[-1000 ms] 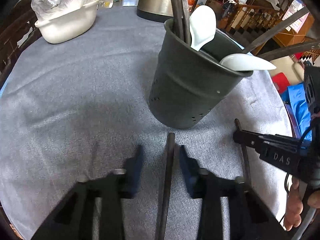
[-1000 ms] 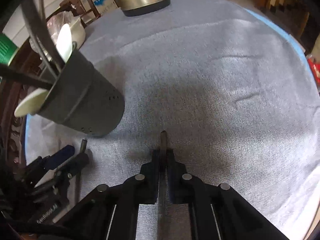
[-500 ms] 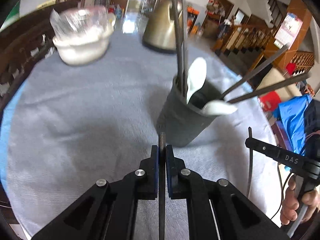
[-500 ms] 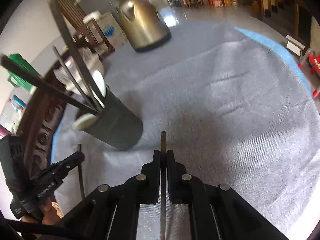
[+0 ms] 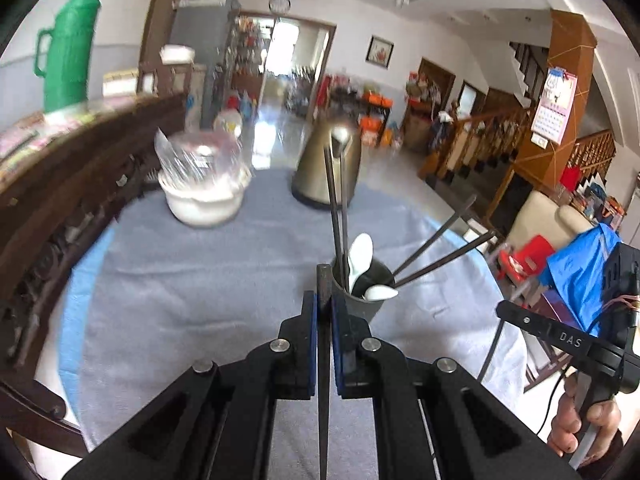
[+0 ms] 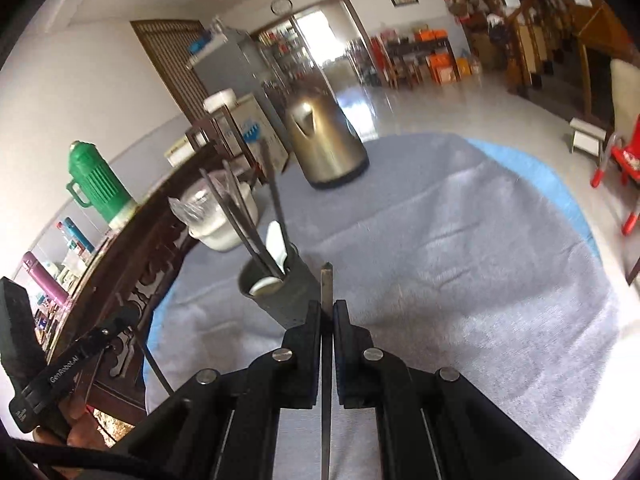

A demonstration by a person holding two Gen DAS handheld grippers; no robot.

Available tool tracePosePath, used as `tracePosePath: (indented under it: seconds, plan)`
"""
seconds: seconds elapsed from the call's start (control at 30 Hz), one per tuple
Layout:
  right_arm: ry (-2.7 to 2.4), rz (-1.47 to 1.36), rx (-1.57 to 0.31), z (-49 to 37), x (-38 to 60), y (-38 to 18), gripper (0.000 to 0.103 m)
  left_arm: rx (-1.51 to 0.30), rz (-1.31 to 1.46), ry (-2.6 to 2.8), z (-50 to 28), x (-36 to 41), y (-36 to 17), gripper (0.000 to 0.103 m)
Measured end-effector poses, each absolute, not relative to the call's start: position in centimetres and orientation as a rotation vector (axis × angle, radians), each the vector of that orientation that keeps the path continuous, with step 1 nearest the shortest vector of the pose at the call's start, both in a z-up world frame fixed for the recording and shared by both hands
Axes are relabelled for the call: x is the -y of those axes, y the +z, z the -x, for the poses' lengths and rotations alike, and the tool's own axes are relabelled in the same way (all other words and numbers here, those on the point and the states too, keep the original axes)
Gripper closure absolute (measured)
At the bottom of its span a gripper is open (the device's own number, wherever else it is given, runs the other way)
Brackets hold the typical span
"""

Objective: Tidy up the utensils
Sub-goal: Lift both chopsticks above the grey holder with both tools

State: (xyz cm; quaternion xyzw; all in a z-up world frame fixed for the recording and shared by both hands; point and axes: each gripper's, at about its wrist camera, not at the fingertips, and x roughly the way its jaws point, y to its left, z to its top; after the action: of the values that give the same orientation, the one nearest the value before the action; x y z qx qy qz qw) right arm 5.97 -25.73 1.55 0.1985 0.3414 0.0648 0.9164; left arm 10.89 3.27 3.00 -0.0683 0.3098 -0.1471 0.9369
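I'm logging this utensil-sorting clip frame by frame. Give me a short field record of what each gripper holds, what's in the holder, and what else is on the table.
left gripper: shut on a dark chopstick
right gripper: shut on another dark chopstick
utensil holder: dark grey cup, upright on the table, beyond both grippers
holder contents: several dark chopsticks, two white spoons
tablecloth: grey, over a blue layer
other items: metal kettle, white bowl with clear plastic inside
chopsticks on cloth: none visible
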Motion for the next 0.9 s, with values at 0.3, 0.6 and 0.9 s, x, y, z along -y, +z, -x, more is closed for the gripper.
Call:
tracePosePath:
  seconds: [0.3, 0.6, 0.9]
  plan:
    - [0.124, -0.366, -0.602, -3.1, 23.6, 4.1, 0.097, -0.507, 0.126, -0.240, -6.3, -4.4, 4.8, 0.096]
    - [0.136, -0.304, -0.581, -1.8, 22.2, 6.3, 0.097, -0.484, 0.107, -0.202, -4.6, -5.3, 5.3, 0.096]
    - [0.134, -0.331, -0.536, -0.5, 23.2, 8.4, 0.097, -0.511, 0.119, -0.214, -5.0, -5.3, 6.8, 0.096]
